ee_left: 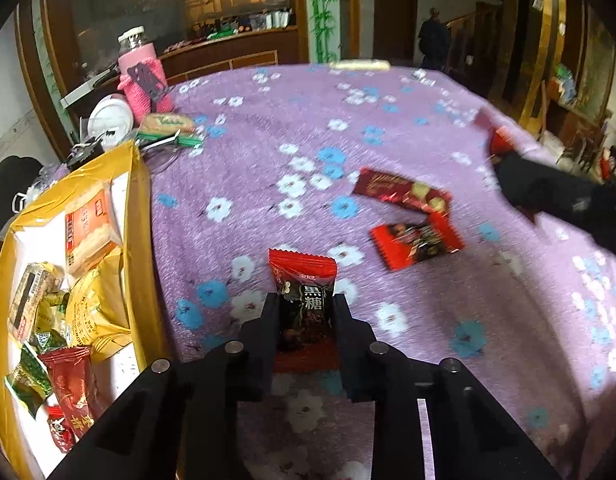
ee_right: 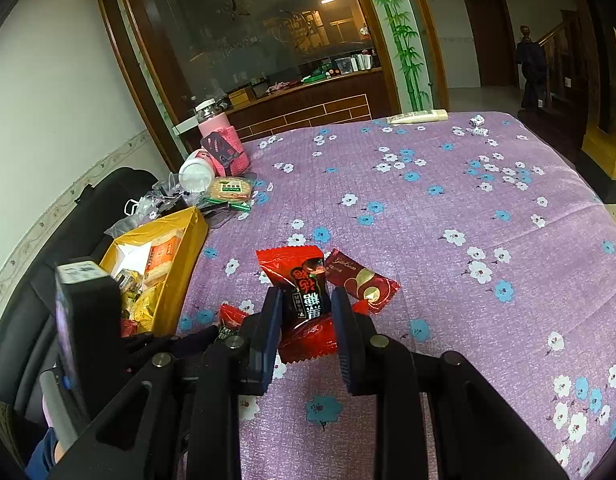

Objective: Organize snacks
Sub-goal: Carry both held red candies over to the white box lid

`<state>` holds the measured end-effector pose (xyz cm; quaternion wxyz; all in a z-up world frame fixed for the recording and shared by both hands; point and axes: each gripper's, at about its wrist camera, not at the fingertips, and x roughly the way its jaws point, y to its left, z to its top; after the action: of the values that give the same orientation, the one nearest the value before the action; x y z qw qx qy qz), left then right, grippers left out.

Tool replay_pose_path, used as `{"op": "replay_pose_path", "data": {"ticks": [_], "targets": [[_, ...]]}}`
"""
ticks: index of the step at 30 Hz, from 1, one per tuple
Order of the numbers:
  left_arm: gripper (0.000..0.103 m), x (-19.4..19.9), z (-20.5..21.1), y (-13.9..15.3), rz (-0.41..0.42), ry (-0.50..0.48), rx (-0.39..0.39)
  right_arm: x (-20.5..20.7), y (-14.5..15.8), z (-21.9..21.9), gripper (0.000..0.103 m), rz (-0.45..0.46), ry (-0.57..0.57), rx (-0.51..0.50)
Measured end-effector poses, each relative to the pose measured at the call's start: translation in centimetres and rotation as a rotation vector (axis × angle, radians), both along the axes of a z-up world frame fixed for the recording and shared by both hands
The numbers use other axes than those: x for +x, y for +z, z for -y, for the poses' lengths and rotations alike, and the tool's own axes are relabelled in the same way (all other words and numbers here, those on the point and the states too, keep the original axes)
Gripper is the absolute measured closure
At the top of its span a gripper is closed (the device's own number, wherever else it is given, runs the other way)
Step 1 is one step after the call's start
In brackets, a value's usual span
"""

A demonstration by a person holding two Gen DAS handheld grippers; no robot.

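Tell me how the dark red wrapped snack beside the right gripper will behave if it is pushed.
The dark red wrapped snack lies flat on the tablecloth, so it will probably slide, not roll. Its glossy wrapper looks thin and crinkly, probably light and floppy at the ends. The textured cloth may drag on it somewhat.

Dim warm indoor light, brightest from lamps behind the glass partition [ee_right: 268, 36] — soft shadows only. Left wrist view motion-smeared (tablecloth [ee_left: 387, 128] streaky), right wrist view sharp. Heavy fisheye bending, black vignette at corners, glare on wrappers.

Snack box [ee_left: 140, 216] left on table [ee_left: 387, 120], bottle [ee_left: 146, 76] behind it
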<state>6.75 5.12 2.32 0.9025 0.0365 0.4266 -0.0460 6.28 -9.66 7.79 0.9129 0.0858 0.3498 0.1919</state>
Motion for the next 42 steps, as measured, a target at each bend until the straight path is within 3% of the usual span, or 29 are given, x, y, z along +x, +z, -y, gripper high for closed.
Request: {"op": "replay_pose_path", "data": {"ticks": [13, 28, 42], "targets": [[0.077, -1.3, -2.3, 2.5, 0.079, 0.066, -0.071, -0.4, -0.7, -1.8, 0.079, 0.0, 0.051, -0.053], [0.077, -3.7, -7.0, 3.3, 0.116, 0.142, -0.134, -0.7, -1.7, -4.0, 0.079, -0.029, 0.111, -0.087], [0.077, -5.9, -11.7, 3.5, 0.146, 0.215, -0.181, -3.1, -0.4, -9.3, 0.079, -0.04, 0.212, -0.08]]}}
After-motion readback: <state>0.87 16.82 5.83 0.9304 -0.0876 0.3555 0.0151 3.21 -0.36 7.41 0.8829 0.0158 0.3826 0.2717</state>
